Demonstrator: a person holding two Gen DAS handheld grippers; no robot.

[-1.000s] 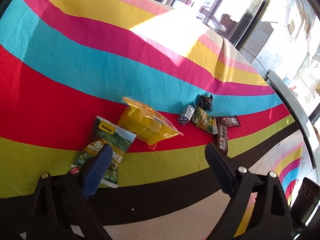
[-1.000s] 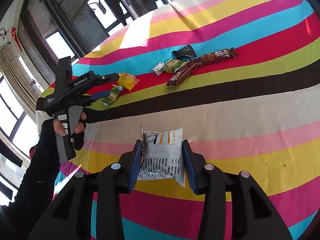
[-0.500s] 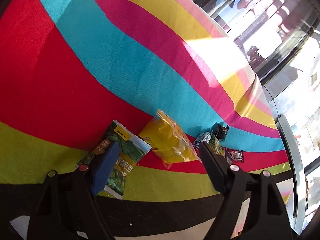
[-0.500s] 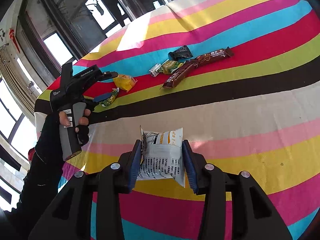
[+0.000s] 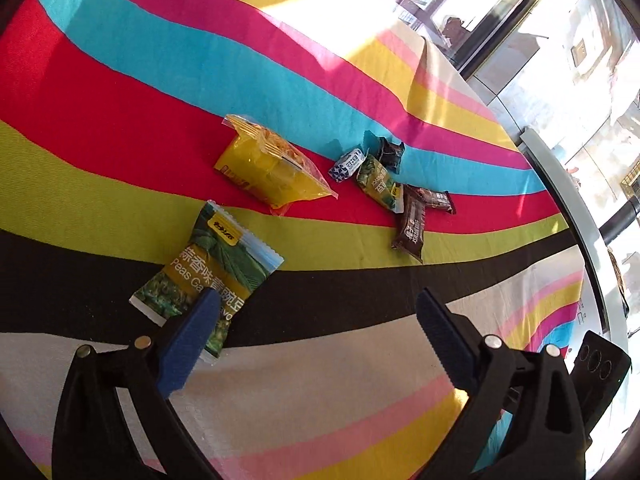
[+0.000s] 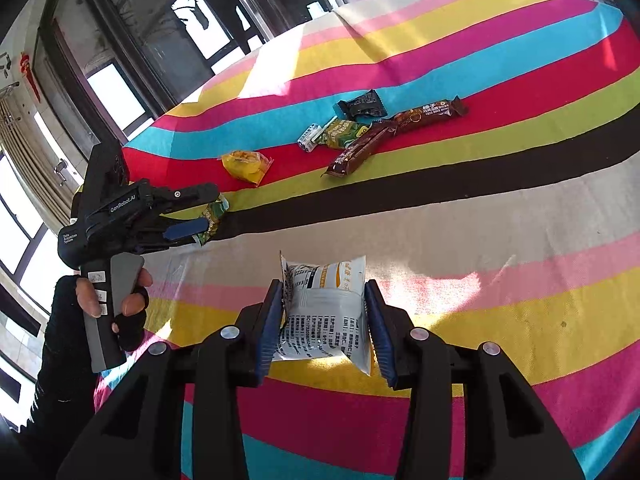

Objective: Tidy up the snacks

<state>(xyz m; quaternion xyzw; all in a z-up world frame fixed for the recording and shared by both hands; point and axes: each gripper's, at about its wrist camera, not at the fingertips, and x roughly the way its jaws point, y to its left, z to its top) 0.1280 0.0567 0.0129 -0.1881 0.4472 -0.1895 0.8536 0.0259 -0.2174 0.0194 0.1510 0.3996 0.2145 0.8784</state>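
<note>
**Right tongs grip a white packet; left tongs gape over the green peas**

The right tongs (image 6: 325, 322) are clamped on a white snack packet (image 6: 326, 316), its printed side up, one blue pad pressed to each side of it. The packet sits above the yellow and pink stripes at the near side of the bench (image 6: 520, 240), which is draped in a bright striped cloth.

Off to the left, a gloved hand (image 6: 102, 308) holds the left tongs (image 5: 316, 320), and their jaws stand wide apart with nothing between them. The left blue pad (image 5: 188, 344) overlaps the lower corner of a green pea packet (image 5: 208, 268) in the wrist view; whether it touches the packet I cannot tell. That packet lies flat across the black and lime stripes.

Just beyond it, on the red stripe, lies a yellow bag (image 5: 268, 168), close to the pea packet but apart from it. Farther right is a small cluster of snacks touching or overlapping one another: a blue-and-white candy (image 5: 347, 165), a small green packet (image 5: 379, 183), a black packet (image 5: 390, 152) and two brown chocolate bars (image 5: 412, 224), one laid across the end of the other.

Tall windows (image 6: 120, 92) stand behind the bench, and sunlight falls across its far edge.
</note>
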